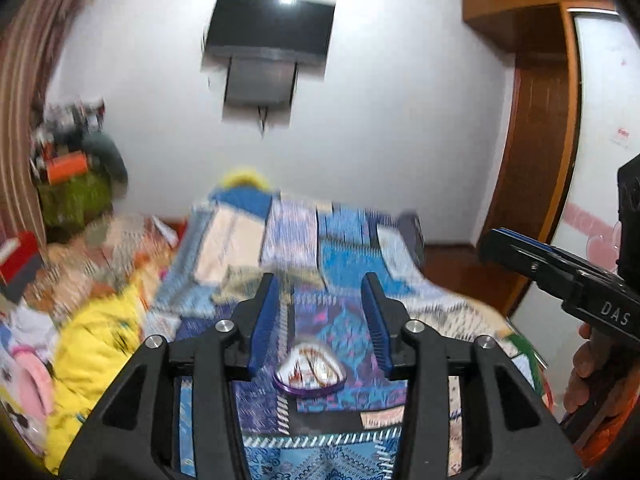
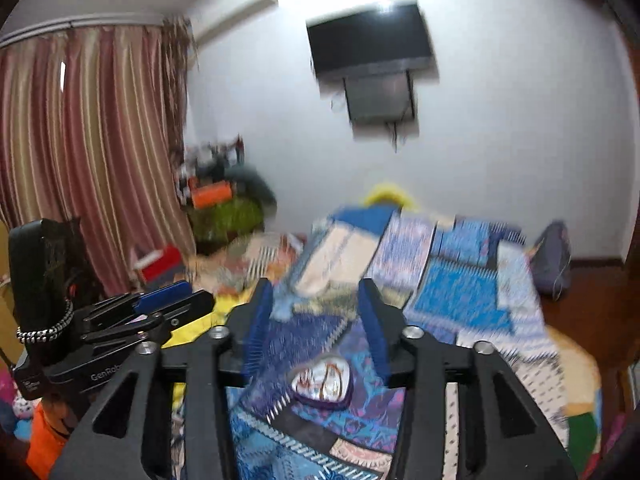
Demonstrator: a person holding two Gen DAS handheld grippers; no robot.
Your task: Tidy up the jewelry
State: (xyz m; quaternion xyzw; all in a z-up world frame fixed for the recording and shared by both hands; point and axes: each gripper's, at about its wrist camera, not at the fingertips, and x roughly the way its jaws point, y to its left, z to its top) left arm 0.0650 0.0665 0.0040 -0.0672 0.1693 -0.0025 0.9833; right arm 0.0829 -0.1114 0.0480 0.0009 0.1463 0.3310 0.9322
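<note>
Looking along both tools, I take the heart-shaped jewelry box (image 1: 309,369) as my landmark: it sits on the patchwork bedspread (image 1: 352,248), purple-rimmed with a clear lid, and something gold and looping shows through that lid, too blurred to name.

My left tongs (image 1: 320,312) stand partly apart with nothing between the blue pads, and they hang above and beyond the box, not touching it. My right tongs (image 2: 316,312) are the same: moderately parted, empty, with the box (image 2: 322,380) lying on the bed below them and just behind the tips. From the left camera I also see the right tool (image 1: 560,272) off to the right of the box, gripped by a hand (image 1: 588,376).

Both views are smeared, so I judge the rig is in quick motion, and that is my main worry. With the cameras aimed mostly at the wall and the mounted television (image 1: 272,28), the box is near the bottom of each view; coming back down fast, I could misjudge where it is and knock it across the soft bedspread or tip it. Bedding gives under pressure, so a pinch on the rim could make it skid or flip. If the lid is not latched, which I cannot tell, the contents could spill into the folds and be hard to find. The two tools sit close together over the box and could clash.
</note>
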